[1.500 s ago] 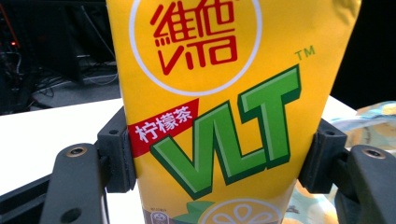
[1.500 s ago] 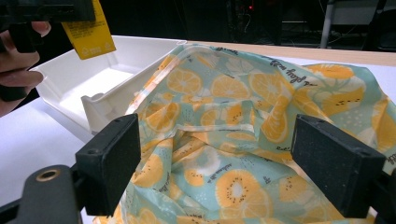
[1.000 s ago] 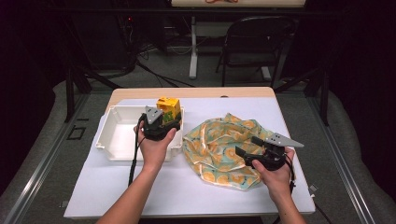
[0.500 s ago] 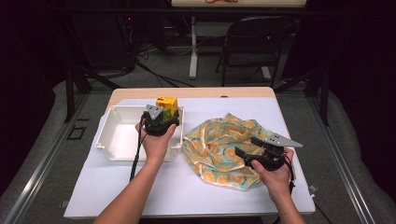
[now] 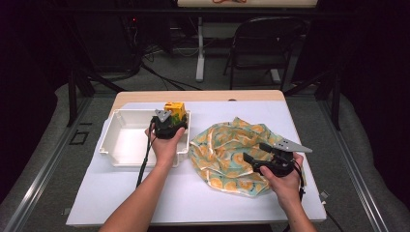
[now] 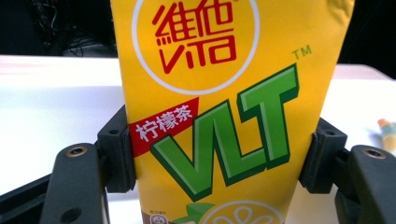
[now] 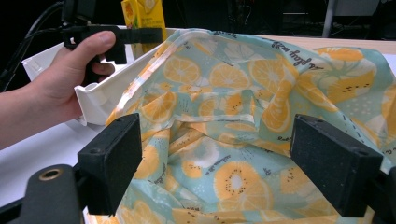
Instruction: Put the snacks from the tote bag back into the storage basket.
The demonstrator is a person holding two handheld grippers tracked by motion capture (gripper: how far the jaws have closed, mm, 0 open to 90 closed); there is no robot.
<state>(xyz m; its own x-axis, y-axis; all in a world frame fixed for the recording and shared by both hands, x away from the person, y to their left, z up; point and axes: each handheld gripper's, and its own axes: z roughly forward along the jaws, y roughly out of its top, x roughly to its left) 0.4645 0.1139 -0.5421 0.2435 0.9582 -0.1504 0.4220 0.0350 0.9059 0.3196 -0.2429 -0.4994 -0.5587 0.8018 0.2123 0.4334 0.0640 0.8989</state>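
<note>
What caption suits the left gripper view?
Left gripper clamps a yellow lemon tea carton above the white tray.

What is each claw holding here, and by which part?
The left claw grips the yellow drink carton by its two side faces, low down. The right claw is open over the cloth.

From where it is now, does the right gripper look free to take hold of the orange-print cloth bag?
Probably yes. The right gripper sits over the orange-print cloth bag with jaws open, folds lying right between them in the right gripper view, and nothing in between.
</note>
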